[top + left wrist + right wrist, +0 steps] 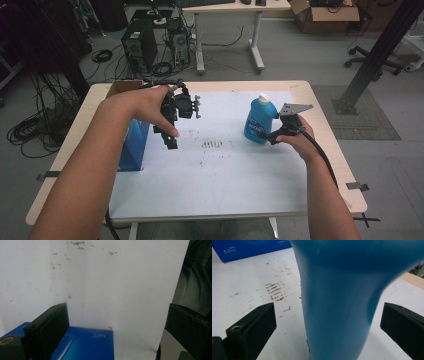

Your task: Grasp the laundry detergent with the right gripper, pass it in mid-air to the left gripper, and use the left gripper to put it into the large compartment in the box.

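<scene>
The bottle [342,295] was blurred and cut off at top and bottom in the right gripper view. The box [133,145] was partly hidden by the left forearm in the high view, and its small print could not be read.

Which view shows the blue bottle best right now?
The high view: the whole blue bottle stands upright on the white sheet, white cap included, beside the right gripper. The right gripper view shows its body blurred, between open jaws.
</scene>
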The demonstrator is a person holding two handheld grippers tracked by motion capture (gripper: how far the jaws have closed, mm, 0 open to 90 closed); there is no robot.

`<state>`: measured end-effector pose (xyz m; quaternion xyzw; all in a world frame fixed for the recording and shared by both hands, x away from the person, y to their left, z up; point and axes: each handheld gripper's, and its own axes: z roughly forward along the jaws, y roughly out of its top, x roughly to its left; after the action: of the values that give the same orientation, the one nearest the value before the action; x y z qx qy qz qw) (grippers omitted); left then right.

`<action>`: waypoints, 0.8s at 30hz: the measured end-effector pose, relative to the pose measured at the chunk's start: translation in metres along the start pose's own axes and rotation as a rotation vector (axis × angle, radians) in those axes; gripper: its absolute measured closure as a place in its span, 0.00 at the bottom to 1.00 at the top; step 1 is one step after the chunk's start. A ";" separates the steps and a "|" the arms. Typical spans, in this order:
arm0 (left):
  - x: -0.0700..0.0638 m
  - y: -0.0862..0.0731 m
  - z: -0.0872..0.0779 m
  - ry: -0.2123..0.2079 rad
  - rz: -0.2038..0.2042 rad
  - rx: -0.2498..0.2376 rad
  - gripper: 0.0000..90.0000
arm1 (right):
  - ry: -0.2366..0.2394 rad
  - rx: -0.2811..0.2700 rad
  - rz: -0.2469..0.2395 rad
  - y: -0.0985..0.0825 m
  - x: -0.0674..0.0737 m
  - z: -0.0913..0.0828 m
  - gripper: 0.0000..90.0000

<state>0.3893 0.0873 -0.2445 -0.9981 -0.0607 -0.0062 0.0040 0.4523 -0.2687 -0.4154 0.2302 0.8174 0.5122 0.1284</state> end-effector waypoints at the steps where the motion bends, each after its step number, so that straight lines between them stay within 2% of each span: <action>1: 0.000 0.000 0.000 0.000 0.000 0.000 0.06 | 0.000 0.000 0.000 0.000 0.000 0.000 0.00; 15: 0.001 -0.001 0.001 -0.001 -0.002 -0.004 0.06 | -0.028 -0.047 0.041 -0.004 0.000 0.008 0.00; 21: 0.002 -0.001 0.002 -0.006 -0.005 -0.008 0.06 | -0.042 -0.051 0.060 -0.006 0.000 0.011 0.01; 24: 0.002 -0.001 0.003 -0.007 -0.007 -0.007 0.06 | -0.052 -0.048 0.059 -0.007 0.001 0.013 0.05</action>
<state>0.3914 0.0886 -0.2474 -0.9979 -0.0642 -0.0028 0.0000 0.4557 -0.2607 -0.4269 0.2640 0.7941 0.5293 0.1398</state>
